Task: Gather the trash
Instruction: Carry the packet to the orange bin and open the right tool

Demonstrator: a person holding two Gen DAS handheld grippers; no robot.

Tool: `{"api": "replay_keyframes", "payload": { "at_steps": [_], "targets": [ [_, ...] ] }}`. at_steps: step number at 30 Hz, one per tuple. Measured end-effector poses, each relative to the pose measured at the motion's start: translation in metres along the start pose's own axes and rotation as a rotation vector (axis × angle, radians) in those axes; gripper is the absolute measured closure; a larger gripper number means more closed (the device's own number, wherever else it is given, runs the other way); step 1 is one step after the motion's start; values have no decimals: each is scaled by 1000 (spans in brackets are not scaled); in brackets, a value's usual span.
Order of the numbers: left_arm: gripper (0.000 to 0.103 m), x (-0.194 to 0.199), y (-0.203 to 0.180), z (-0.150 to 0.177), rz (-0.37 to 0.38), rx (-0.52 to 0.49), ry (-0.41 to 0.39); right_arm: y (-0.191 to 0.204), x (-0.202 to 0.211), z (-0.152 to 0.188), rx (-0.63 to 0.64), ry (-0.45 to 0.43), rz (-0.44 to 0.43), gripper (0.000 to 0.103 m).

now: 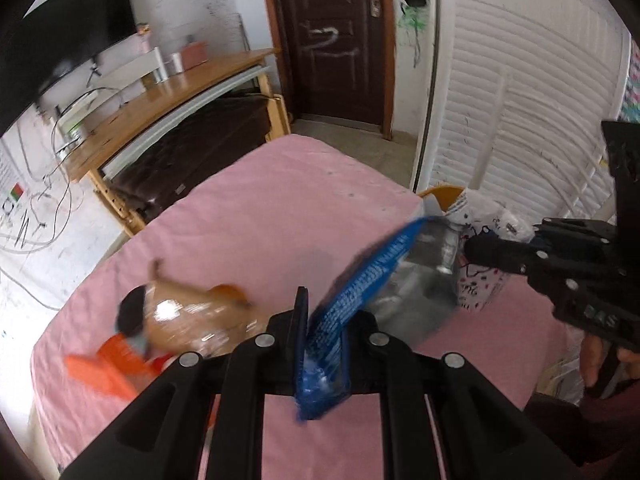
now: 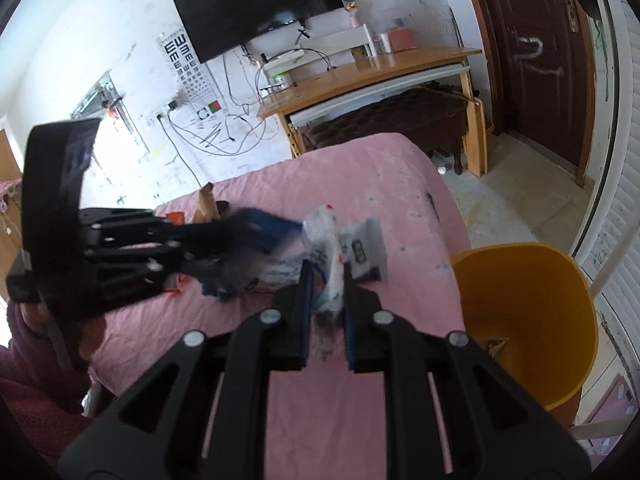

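Left gripper (image 1: 322, 332) pinches a blue snack wrapper (image 1: 352, 292), lifted above the pink bed (image 1: 260, 200). Right gripper (image 2: 328, 300) is clamped on a white printed wrapper (image 2: 344, 248), also off the sheet. Yellow bin (image 2: 528, 320) stands beside the bed's right edge, near the right gripper. More litter lies on the sheet: brown packet (image 1: 188, 312), orange wrapper (image 1: 104, 368).

Judgement: step in hand is carry-to-bin. Bring the right load over the bin mouth first, release only once it is fully inside the rim; both wrappers are light and may flutter out. Keep the left gripper clear until the right has gone.
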State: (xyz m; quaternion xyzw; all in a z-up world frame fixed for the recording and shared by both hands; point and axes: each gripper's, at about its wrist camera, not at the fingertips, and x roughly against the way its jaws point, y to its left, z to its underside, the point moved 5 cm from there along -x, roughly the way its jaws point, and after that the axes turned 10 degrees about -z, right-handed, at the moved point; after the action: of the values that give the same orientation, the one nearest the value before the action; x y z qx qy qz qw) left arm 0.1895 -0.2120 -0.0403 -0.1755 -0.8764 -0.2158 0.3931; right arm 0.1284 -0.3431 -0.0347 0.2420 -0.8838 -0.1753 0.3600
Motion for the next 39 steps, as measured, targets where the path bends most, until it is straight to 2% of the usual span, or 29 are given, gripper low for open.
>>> {"api": "replay_keyframes", "payload": {
  "at_steps": [5,8,15,21,26,33,37,39],
  "targets": [
    [93,-31,-27,-6,-35,-56,50,-8,4,0,-12,-8,0,91],
    [93,-45,-34,-7,-57,-73,72,-21,14,-1,-31,-42,31,91],
    [93,-49,-36,-12,-88,-80,79,-75,53,-8,-129,-159,95,90],
    [93,-46,-41,-18,-107,-78,75,-119,70,-5,-185,-195,191,90],
    [93,-42,-41,-31,-114,-76,60,-145,65,4,-222,-179,224,90],
    [93,-37,-51,-52,-118,-88,34,-163,44,11,-226,-136,244,90],
    [94,-38,-63,-56,-115,-106,44,-173,35,17,-226,-110,256,90],
    [99,-37,-69,-56,-132,-133,45,-177,33,20,-234,-107,246,90]
  ]
}}
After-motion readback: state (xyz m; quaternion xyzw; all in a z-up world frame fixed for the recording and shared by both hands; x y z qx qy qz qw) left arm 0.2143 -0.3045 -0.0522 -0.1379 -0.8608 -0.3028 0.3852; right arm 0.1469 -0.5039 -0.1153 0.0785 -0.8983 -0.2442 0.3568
